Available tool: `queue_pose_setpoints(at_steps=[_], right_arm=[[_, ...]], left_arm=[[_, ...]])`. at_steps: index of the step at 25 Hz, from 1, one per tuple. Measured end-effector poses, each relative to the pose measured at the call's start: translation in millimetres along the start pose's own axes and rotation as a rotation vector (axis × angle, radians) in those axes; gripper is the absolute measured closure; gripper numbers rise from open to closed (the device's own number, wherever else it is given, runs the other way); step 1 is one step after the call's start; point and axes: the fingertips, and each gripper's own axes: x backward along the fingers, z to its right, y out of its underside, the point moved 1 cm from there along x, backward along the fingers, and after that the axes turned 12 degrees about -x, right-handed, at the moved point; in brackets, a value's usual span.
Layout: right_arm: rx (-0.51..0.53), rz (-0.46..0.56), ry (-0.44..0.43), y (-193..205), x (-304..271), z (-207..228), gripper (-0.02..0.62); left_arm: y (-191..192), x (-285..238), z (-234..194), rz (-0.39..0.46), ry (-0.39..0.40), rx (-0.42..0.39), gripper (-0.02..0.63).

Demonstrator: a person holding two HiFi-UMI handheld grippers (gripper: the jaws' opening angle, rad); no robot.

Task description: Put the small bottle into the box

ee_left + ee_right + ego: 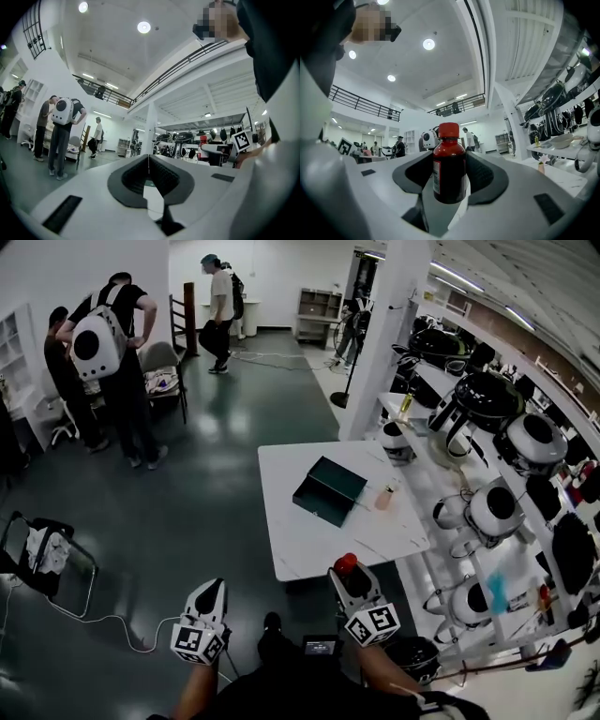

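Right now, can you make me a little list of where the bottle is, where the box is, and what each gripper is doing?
right gripper: shut on the bottle, over the floor, short of the table
left gripper: shut, nothing between its jaws
bottle: small, dark red with a red cap, upright in the right gripper
box: dark green, lying on the white table ahead
bottle in box: not yet
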Motion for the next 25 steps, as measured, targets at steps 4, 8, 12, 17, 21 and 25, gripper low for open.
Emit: queue_pose_setpoints(at_steps=[4, 8, 12, 17, 21, 25], right_arm=[[0.004, 0.027, 0.002, 1.6, -48.8, 21.3, 0.360], [-0.005, 0.065, 0.026, -9.9, -107.6, 42.5, 0.360], [-0.021, 0.086, 0.044, -25.7, -169.0, 57.4, 0.360], [0.012, 0.096, 0.049, -37.2, -215.4, 80.1, 0.360], [0.000, 0.086, 0.116, -30.8, -225.4, 94.1, 0.360], [0.024, 0.070, 0.205, -27.0, -236.3, 102.8, 0.360]], left_arm=[[3.8, -37.3, -34.0, 0.011, -0.007, -0.012, 0.589], [4.4, -83.9, -76.9, -0.001, 0.012, -0.023, 0.590], [-9.2, -144.1, -126.7, -0.012, 0.026, -0.016, 0.590], [-21.4, -209.9, -154.6, -0.003, 0.061, -0.056, 0.589], [-11.0, -251.7, -164.5, -0.022, 0.132, -0.065, 0.589], [0.2, -302.1, -177.7, -0.038, 0.248, -0.044, 0.591]])
